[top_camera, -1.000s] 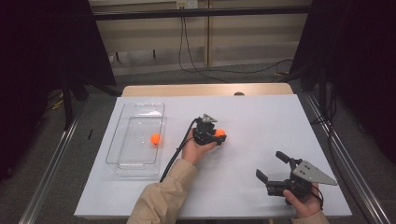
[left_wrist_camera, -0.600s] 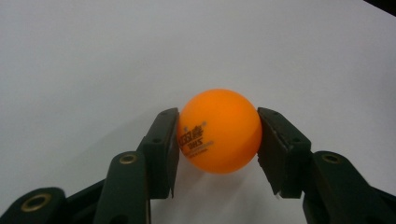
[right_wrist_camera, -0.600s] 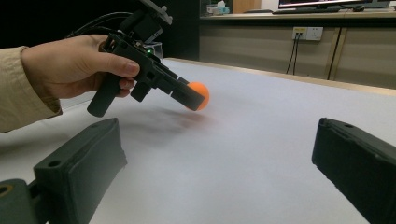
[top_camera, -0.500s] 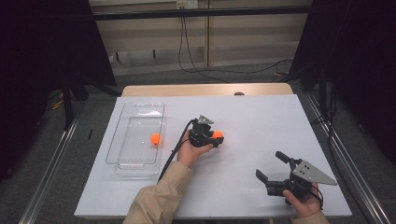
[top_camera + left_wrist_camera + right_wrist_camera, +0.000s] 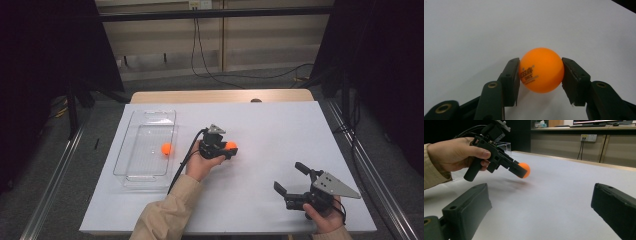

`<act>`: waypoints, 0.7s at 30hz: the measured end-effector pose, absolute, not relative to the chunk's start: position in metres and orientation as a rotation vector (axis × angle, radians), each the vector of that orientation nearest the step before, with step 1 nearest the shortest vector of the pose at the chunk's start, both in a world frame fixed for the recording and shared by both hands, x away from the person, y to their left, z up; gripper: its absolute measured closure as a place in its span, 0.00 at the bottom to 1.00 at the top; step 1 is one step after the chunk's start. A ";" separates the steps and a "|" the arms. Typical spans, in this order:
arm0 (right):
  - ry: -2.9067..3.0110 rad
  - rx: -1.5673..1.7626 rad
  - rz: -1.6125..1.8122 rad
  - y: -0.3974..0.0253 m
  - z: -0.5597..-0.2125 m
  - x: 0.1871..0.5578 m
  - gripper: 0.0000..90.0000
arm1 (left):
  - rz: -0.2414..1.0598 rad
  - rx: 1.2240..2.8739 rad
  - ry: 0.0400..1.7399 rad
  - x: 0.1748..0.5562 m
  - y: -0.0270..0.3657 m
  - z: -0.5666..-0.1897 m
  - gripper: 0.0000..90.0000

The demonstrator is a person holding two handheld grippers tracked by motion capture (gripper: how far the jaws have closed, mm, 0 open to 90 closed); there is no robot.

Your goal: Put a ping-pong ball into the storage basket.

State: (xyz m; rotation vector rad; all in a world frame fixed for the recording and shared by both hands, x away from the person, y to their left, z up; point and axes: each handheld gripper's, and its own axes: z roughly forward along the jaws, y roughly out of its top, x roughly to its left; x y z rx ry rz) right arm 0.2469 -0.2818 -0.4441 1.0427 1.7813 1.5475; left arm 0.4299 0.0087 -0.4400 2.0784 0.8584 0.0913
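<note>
Orange ball (image 5: 541, 70) is now pinched in my left gripper (image 5: 226, 148) and lifted off the table (image 5: 280, 125), shifted slightly toward the tray (image 5: 145, 147); right gripper (image 5: 292, 182) rests spread

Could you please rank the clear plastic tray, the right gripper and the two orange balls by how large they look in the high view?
1. Clear plastic tray
2. Right gripper
3. The orange ball in the tray and the orange ball in the left gripper look alike, so no ranking between them.
</note>
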 end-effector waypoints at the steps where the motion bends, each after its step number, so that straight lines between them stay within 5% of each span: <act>1: 1.780 1.045 1.550 -0.282 -0.444 0.247 0.01 | 0.089 2.075 0.859 0.429 0.010 -0.439 0.57; 21: 1.781 1.037 1.548 -0.281 -0.444 0.247 0.01 | 0.074 2.078 0.871 0.424 0.017 -0.432 0.57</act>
